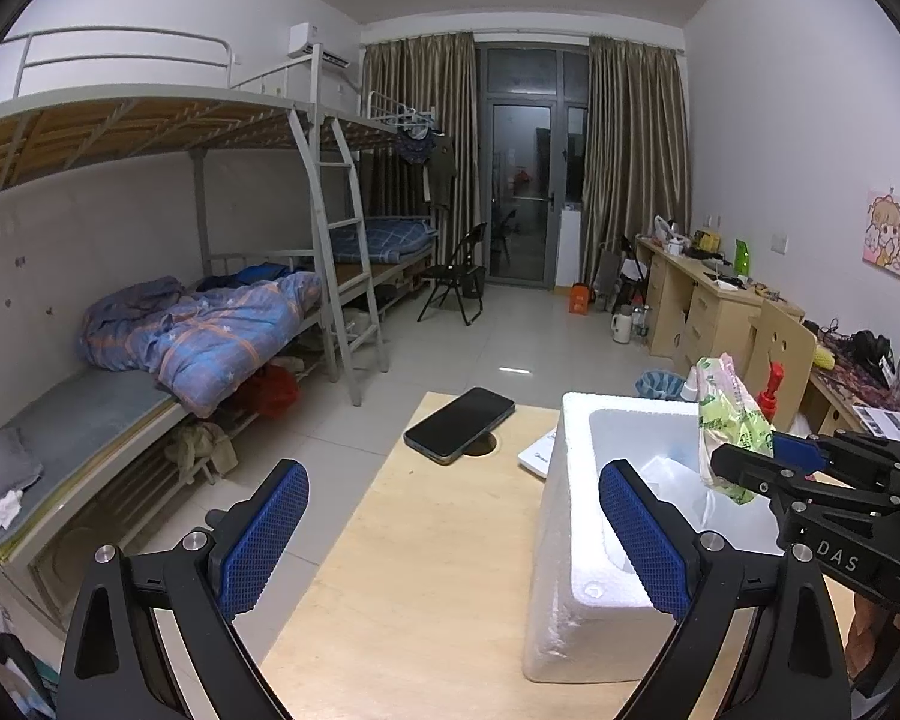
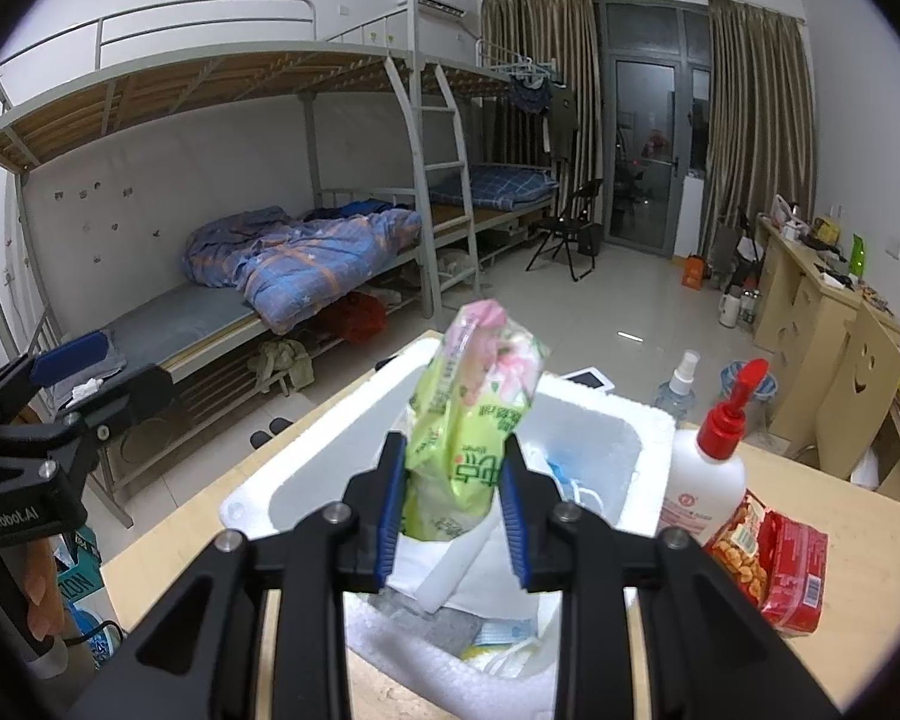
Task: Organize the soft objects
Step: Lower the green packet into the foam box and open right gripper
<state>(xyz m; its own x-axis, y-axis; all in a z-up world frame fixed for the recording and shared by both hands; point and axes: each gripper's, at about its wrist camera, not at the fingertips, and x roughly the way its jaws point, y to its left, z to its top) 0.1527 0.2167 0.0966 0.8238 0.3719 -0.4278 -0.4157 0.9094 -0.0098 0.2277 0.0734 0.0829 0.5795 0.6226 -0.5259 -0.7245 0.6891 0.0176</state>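
Closest in, the right gripper [image 2: 453, 519] has its fingers [image 2: 390, 510] pinched on a green tissue pack [image 2: 480, 414], held upright over the white foam box [image 2: 642, 420] on the counter [image 2: 858, 546]. Inside the box lie folded white paper and other soft bits. Just right of the box stand a red-capped white bottle [image 2: 708, 474] and a red snack packet [image 2: 774, 564]. On the left, the left gripper [image 1: 453, 540] hangs with fingers [image 1: 264, 540] spread wide and empty above the counter. Farther off, a black phone [image 1: 459, 425] rests on the counter's far edge.
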